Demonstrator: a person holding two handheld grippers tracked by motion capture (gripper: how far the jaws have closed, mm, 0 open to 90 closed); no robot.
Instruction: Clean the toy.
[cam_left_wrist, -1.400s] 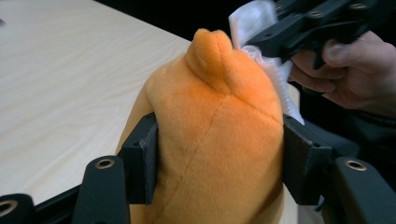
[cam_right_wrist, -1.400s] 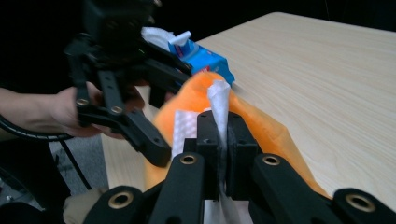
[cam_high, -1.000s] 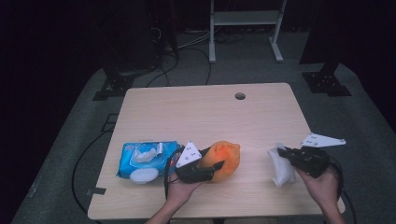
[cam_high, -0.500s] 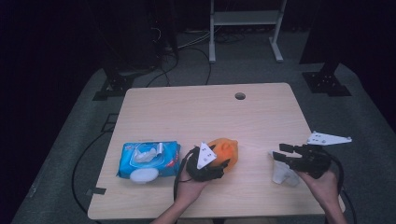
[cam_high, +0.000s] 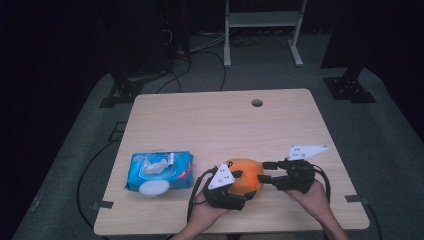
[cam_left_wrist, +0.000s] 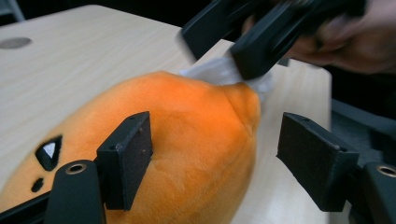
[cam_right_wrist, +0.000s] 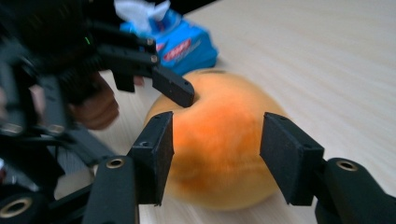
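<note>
Orange plush toy (cam_high: 246, 176) near table's (cam_high: 210, 120) front edge, right of blue wipes pack (cam_high: 160, 170). Left gripper (cam_left_wrist: 212, 154) jaws apart, just opening, one pad against plush flank, other clear. Right gripper (cam_right_wrist: 215, 158) jaws spread, just opening, plush between, white tissue (cam_left_wrist: 219, 72) at tips.

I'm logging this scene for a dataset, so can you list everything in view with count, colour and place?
Plush toy: one, orange, near edge of the table, between the two grippers.
Wipes pack: one, blue with white lid, near-left part of the table.
White tissue: one, at the plush toy's far end in the left gripper view.
Table: one, light wood, round hole near the far edge.
Left gripper: one, black, jaws apart around the plush toy, just opening.
Right gripper: one, black, jaws apart before the plush toy, just opening.
</note>
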